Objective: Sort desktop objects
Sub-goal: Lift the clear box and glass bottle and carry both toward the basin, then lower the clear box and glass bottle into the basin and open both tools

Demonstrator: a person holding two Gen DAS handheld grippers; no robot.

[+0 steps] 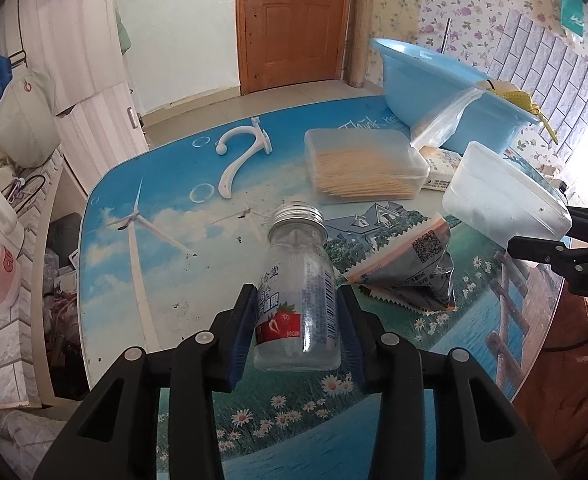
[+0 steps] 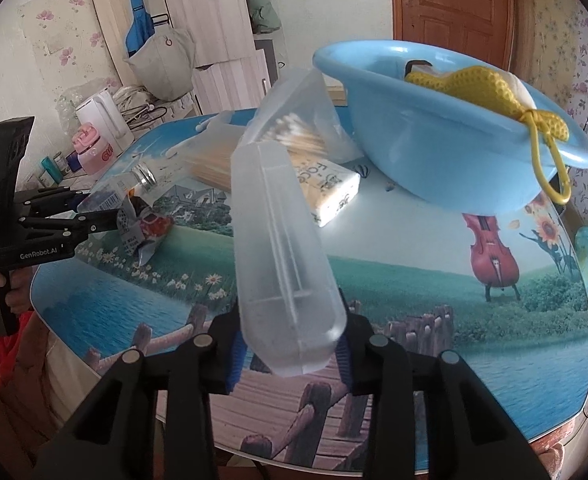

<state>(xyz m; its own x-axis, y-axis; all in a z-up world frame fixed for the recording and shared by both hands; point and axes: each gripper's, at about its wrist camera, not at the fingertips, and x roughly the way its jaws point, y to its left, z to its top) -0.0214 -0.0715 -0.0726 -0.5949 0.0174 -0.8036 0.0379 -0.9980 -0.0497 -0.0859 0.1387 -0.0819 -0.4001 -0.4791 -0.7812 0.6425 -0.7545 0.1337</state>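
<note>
Left wrist view, L to R: white hook (image 1: 241, 159) flat on table (image 1: 141, 264); left gripper (image 1: 298, 330) clamped on clear glass bottle (image 1: 297, 292) w/ strawberry label, lifted above table; foil snack packet (image 1: 410, 268) beside it. Right gripper (image 2: 289, 354) clamps translucent plastic lid (image 2: 281, 248), held up near blue basin (image 2: 434, 152).

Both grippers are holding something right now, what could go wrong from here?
1. The left gripper pinches only the lower body of the open-mouthed bottle, which leans forward; it may pivot or slip out.
2. The right gripper clamps the clear box at one end, and most of it sticks out ahead, so a swing toward the basin could knock the toothpick box or tissue pack.
</note>
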